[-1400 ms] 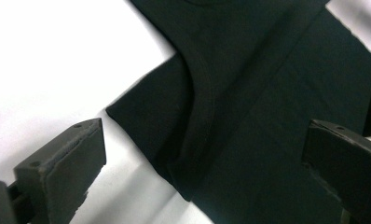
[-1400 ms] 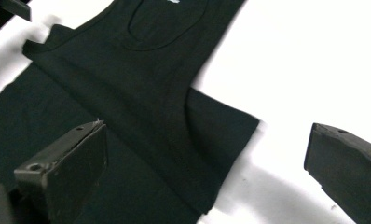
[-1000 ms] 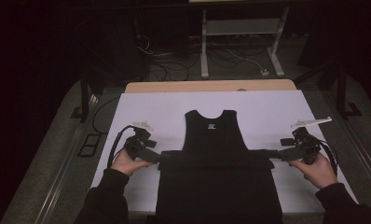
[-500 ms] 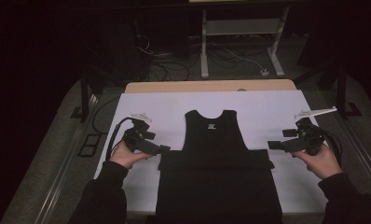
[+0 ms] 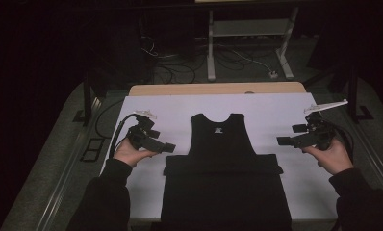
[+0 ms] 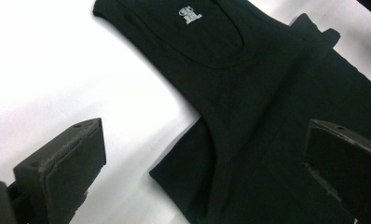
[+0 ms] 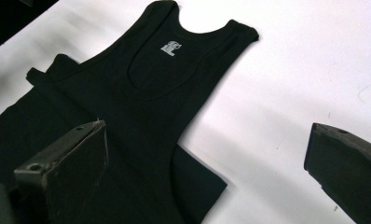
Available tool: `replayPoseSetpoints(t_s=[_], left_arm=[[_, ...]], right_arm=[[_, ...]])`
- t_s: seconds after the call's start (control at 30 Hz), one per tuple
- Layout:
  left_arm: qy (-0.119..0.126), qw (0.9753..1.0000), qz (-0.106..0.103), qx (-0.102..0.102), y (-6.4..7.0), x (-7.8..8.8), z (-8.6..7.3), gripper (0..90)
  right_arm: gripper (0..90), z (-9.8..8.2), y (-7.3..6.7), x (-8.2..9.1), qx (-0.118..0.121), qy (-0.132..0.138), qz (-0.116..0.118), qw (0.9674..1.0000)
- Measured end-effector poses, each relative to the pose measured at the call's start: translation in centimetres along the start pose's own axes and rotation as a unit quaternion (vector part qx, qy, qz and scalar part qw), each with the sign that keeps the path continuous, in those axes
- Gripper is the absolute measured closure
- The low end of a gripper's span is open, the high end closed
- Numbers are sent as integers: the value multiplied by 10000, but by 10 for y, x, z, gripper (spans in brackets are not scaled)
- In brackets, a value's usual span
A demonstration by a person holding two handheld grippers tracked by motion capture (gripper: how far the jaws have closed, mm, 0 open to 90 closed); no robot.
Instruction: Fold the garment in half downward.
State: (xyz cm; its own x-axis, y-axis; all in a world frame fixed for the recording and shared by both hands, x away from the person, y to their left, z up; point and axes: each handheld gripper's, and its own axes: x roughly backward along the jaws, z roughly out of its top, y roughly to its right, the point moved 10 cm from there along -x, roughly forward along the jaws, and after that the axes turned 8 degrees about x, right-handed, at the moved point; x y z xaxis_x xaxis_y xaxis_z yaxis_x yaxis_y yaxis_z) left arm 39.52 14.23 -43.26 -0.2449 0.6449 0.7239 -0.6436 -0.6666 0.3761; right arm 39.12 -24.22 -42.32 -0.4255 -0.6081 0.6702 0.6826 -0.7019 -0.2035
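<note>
Tank top (image 5: 223, 178), black, lay flat at the middle of the white counter (image 5: 276, 110), neck toward the far edge, with its lower part folded up into a band across the chest. A small white label (image 5: 218, 129) showed inside the neckline. Left gripper (image 5: 166, 147) was held just beside the band's left end, jaws wide apart and empty. Right gripper (image 5: 282, 140) was near the band's right end, likewise wide open, holding nothing.

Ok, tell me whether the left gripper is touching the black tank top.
Apart. The high view shows white table between the left gripper and the black tank top; the left gripper view shows its jaws wide open, holding nothing.
</note>
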Motion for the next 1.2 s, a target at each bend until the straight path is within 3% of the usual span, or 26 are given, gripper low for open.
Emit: replayPoseSetpoints(t_s=[0.27, 1.2], left_arm=[[0, 10000, 71, -60, -3, 2, 12, 0], [-41, 9999, 139, -52, -17, -14, 48, 0]], right_arm=[[0, 10, 5, -5, 85, -68, -23, 9999], [0, 42, 12, -36, 199, -226, 76, 9995]])
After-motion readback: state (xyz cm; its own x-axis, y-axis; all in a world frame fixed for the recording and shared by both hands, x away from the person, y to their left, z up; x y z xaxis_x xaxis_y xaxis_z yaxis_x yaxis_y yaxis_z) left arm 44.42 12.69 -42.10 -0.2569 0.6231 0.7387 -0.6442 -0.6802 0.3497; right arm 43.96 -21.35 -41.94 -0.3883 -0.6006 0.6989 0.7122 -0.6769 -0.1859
